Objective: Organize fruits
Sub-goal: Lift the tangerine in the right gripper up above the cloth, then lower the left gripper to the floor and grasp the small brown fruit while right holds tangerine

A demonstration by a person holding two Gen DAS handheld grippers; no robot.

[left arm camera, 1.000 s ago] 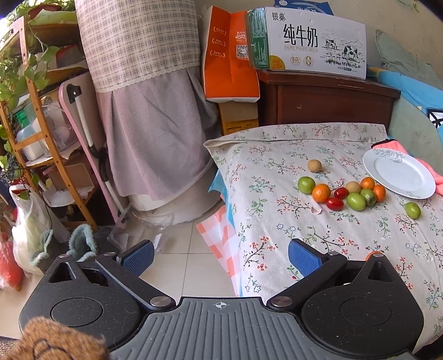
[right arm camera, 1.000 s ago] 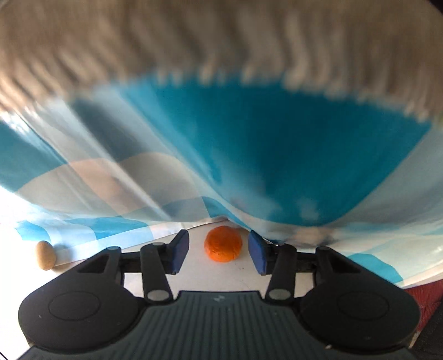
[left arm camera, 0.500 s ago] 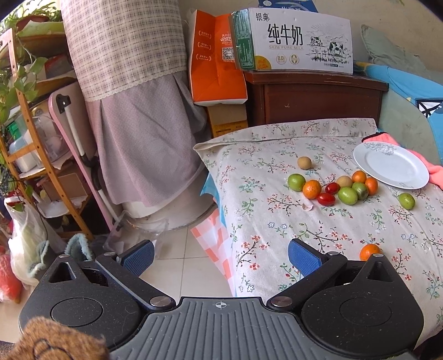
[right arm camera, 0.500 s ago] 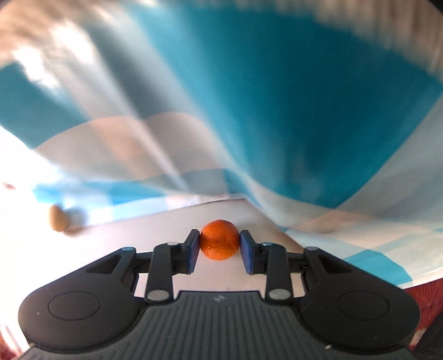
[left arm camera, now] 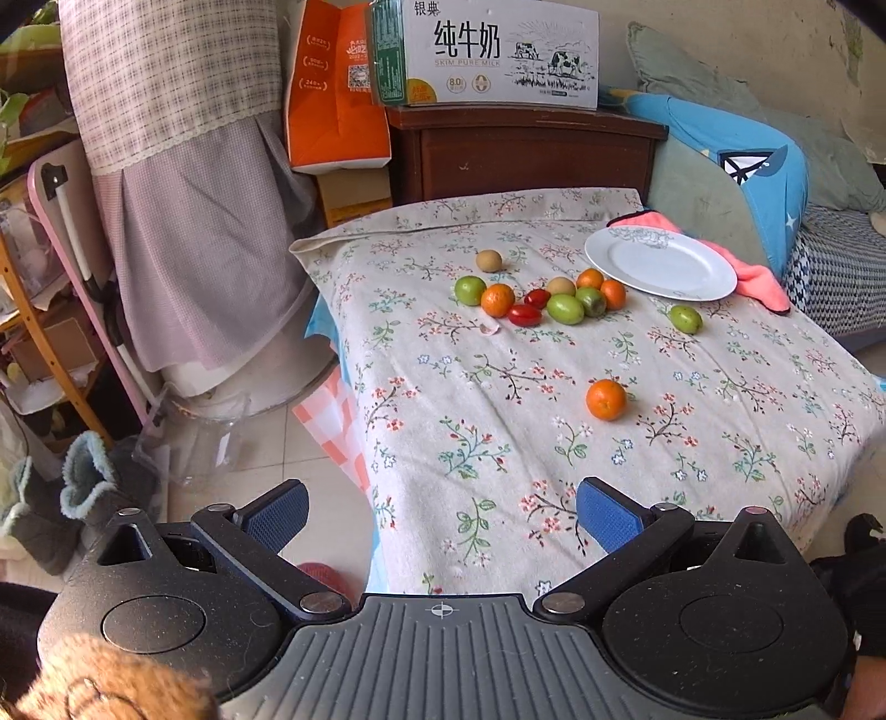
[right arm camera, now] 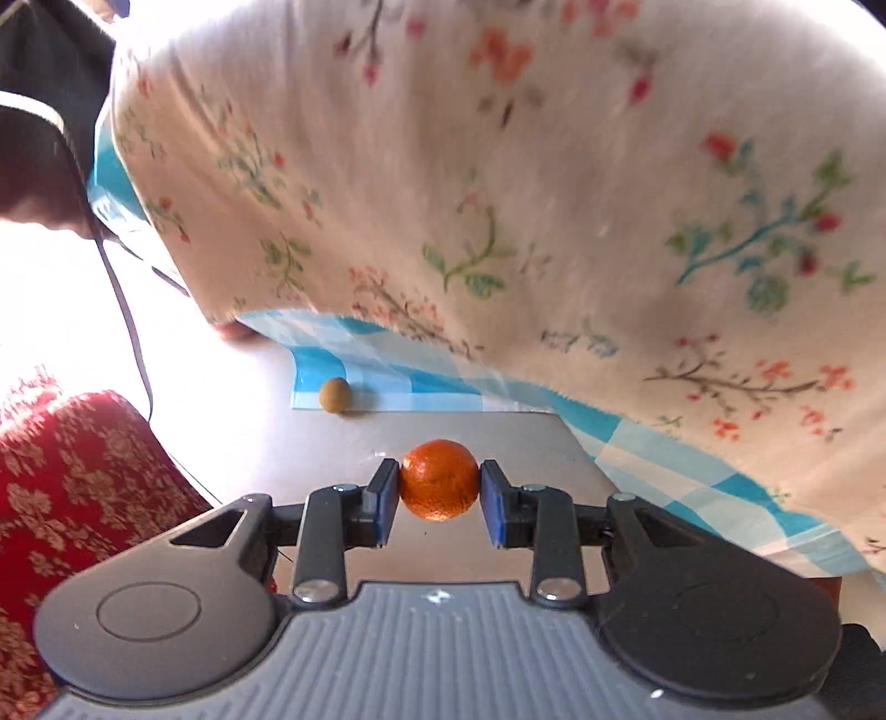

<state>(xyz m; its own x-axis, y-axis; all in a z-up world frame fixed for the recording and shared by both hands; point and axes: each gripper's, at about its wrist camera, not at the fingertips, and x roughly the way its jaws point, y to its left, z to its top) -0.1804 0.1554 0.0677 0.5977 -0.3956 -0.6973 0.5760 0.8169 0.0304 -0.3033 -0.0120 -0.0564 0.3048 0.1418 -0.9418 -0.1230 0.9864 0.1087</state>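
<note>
The right gripper (right arm camera: 439, 487) clamps a small orange (right arm camera: 438, 479) above the pale floor (right arm camera: 487, 437), its jaws having just closed on it. A brown fruit (right arm camera: 334, 395) lies beyond, against a blue-checked underlay (right arm camera: 387, 382) beneath the hanging floral tablecloth (right arm camera: 554, 194). Only the left view shows the tabletop: left gripper (left arm camera: 440, 512) gaping empty, a lone orange (left arm camera: 606, 399), clustered fruits (left arm camera: 545, 296), a white plate (left arm camera: 659, 265), a milk carton (left arm camera: 487, 52).

On the floral cloth, the left wrist view shows four round orange citrus fruits (left arm camera: 606, 399), four smooth green fruits (left arm camera: 565, 308), two small red oval tomatoes (left arm camera: 524, 314), two round tan-brown fruits (left arm camera: 489, 260) and one white round plate (left arm camera: 660, 264). The right wrist view adds one more orange citrus fruit (right arm camera: 439, 479) and one tan-brown fruit (right arm camera: 334, 395) on the floor
</note>
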